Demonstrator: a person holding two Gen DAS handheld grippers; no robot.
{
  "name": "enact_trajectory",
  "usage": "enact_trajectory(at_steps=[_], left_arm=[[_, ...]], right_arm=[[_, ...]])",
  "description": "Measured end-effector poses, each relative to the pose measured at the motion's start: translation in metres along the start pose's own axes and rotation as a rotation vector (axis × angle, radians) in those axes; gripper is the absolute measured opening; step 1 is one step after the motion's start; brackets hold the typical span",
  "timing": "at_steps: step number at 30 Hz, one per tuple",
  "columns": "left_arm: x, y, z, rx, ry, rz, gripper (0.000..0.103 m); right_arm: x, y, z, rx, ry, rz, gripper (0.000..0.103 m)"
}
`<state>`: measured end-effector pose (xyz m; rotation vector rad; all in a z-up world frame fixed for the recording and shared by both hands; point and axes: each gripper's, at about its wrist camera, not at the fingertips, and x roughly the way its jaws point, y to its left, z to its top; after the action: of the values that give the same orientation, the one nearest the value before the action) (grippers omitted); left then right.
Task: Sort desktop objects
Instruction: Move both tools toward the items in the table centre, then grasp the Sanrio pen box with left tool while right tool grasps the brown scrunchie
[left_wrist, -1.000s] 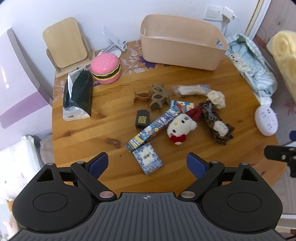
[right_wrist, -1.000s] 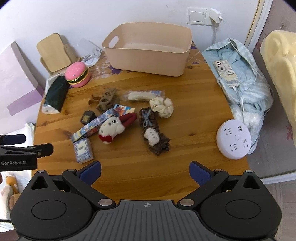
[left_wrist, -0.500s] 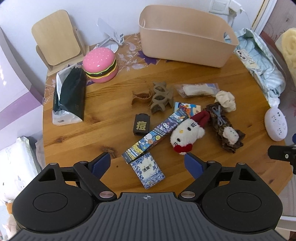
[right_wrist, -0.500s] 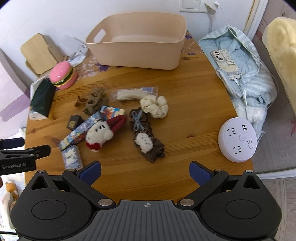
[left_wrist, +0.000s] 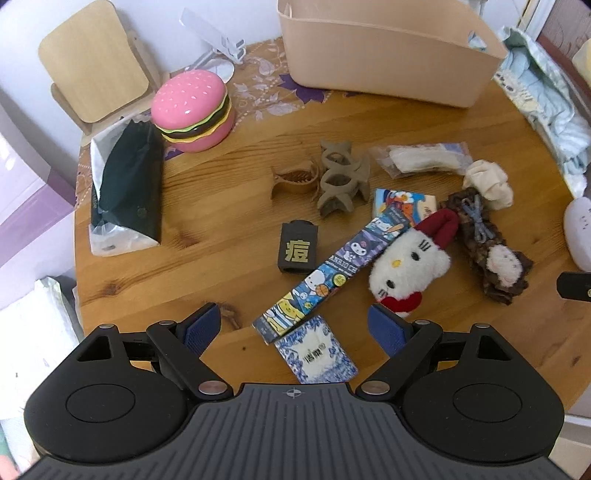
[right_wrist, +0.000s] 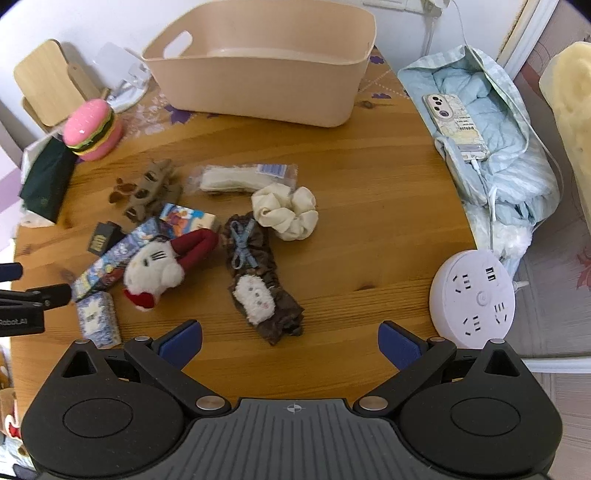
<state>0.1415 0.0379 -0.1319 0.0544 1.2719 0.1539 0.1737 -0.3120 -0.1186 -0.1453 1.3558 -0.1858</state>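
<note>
Small items lie scattered on a round wooden table (left_wrist: 207, 206). In the left wrist view I see a white cat plush (left_wrist: 408, 264), a long cartoon box (left_wrist: 338, 271), a blue patterned packet (left_wrist: 317, 354), a dark tag (left_wrist: 297, 249), two brown hair claws (left_wrist: 341, 177) and a brown scrunchie (left_wrist: 489, 251). My left gripper (left_wrist: 295, 326) is open and empty above the packet. My right gripper (right_wrist: 290, 343) is open and empty just before the brown scrunchie (right_wrist: 258, 280); a cream scrunchie (right_wrist: 286, 210) lies beyond. A beige tub (right_wrist: 258, 66) stands at the back.
A pink burger-shaped box (left_wrist: 194, 110), a dark tissue pack (left_wrist: 127, 184) and a wooden stand (left_wrist: 92, 62) sit at the left. A white round power strip (right_wrist: 472, 299) lies at the right edge. A phone (right_wrist: 456, 125) rests on blue bedding beside the table.
Both grippers have moved forward and lower toward the table, so the objects look larger. Both stay open and empty. Nothing on the table has moved.
</note>
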Motion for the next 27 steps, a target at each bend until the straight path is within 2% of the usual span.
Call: enact_trajectory(at_steps=[5, 11, 15, 19, 27], left_arm=[[0.021, -0.002, 0.008, 0.018, 0.029, 0.003, 0.089], [0.048, 0.000, 0.013, 0.023, 0.073, 0.004, 0.089], [0.061, 0.001, 0.016, 0.025, 0.093, 0.010, 0.089], [0.072, 0.003, 0.018, 0.024, 0.110, -0.019, 0.088], [0.090, 0.004, 0.019, 0.011, 0.122, -0.026, 0.087]], right_arm=[[0.020, -0.002, 0.009, 0.000, 0.030, -0.003, 0.103], [0.050, -0.003, 0.023, -0.001, 0.118, -0.032, 0.103], [0.062, -0.003, 0.030, -0.015, 0.117, -0.048, 0.103], [0.070, 0.000, 0.039, -0.048, 0.109, -0.069, 0.103], [0.089, 0.002, 0.060, -0.048, 0.121, -0.056, 0.103]])
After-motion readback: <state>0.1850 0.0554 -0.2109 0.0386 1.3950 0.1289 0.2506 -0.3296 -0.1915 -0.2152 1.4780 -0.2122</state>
